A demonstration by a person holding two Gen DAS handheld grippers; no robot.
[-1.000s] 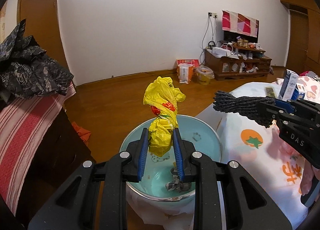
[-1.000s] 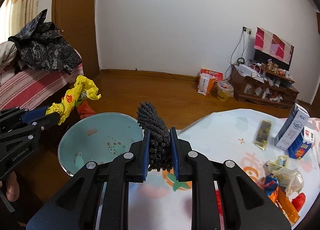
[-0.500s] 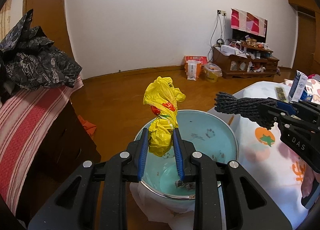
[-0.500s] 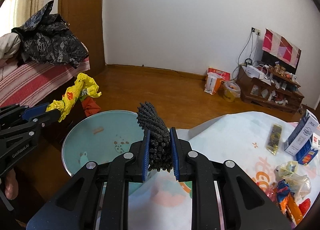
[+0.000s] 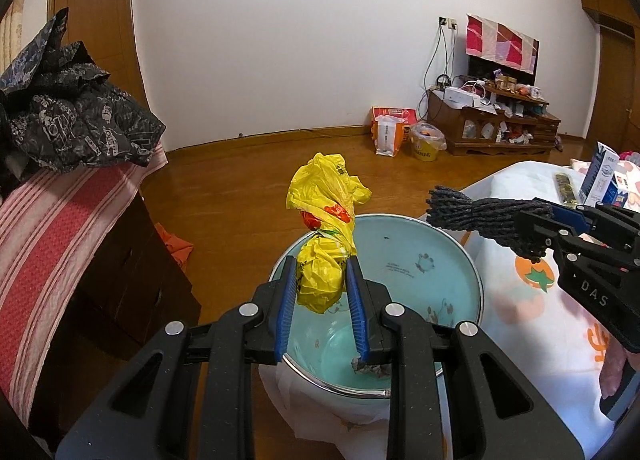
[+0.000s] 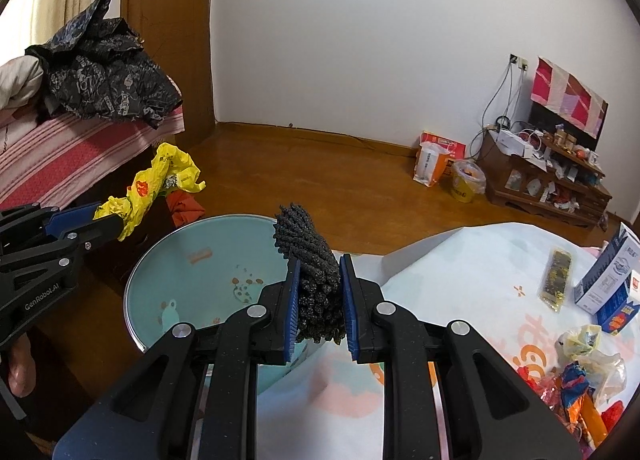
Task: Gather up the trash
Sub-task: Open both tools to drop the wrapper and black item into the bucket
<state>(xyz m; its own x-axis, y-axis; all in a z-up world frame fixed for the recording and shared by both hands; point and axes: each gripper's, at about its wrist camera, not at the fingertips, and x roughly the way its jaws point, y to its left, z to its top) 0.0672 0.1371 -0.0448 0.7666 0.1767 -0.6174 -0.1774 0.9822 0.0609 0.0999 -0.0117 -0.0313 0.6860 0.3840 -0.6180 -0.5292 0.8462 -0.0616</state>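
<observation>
Holding both pieces of trash over the basin (image 5: pixel 440 256), we judge the step in hand is the drop. Our left hand-held gripper (image 5: pixel 322 284) pinches a crumpled yellow plastic bag (image 5: pixel 326 219) above the near left part of the bowl; our right hand-held gripper (image 6: pixel 319 292) pinches a dark knitted bundle (image 6: pixel 310 260) at the basin's right edge, beside the worktop (image 6: pixel 460 260). To do it well, we should bring each piece over the middle of the basin before spreading the fingers, since the light bag may cling to a pad or drift onto the floor. Readable writing: "DAS" on the right gripper body in the left view, "GenRobot.AI" on the left one in the right view; carton print is too small.
</observation>
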